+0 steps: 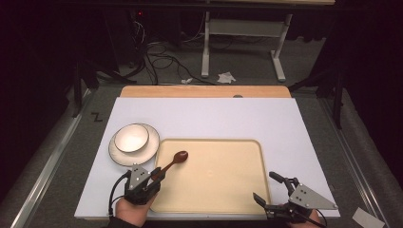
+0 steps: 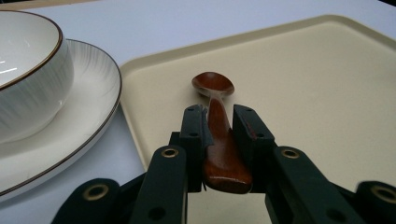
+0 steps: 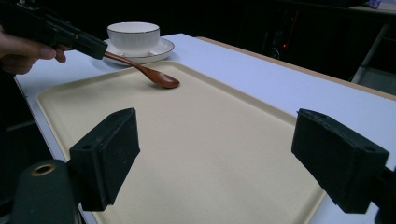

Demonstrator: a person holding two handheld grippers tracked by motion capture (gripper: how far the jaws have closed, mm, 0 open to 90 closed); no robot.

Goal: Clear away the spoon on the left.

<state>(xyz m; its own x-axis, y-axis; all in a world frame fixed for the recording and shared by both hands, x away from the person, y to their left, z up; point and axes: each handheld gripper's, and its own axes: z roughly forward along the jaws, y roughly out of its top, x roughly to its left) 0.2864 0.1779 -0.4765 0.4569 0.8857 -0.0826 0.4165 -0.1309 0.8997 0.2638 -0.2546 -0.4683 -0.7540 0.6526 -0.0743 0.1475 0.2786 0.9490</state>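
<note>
From above, the left gripper point(image 1: 153, 176) sits at the near-left corner of the beige tray point(image 1: 237, 190), its jaws clamped on the handle of a brown wooden spoon point(image 1: 175, 160) — the bowl of the spoon lies over the tray's left part, pointing away from the person. Just left of the tray, a white bowl point(image 1: 131, 137) stands on a white plate point(image 1: 119, 154), the plate's rim close against the tray's edge. The right gripper point(image 1: 269, 192) waits at the tray's near-right corner, jaws spread wide, nothing between them. No writing legible anywhere; a small dark mark on the floor left of the white table point(image 1: 285, 118) can't be read. Most of the tray is bare, and so is the far half of the table.

Left gripper view now: the spoon point(image 2: 219, 144) pinched between the two black pads, its tip low over the tray point(image 2: 327, 93), near that left rim. Bowl point(image 2: 28, 79) and plate point(image 2: 84, 116) loom just to the side.

Right gripper view — both pads stand far apart over the open tray point(image 3: 201, 140). Across it, the left gripper point(image 3: 100, 50) holds the spoon point(image 3: 154, 75) tilted down, tip at the tray surface; touching or not, I can't tell.
</note>
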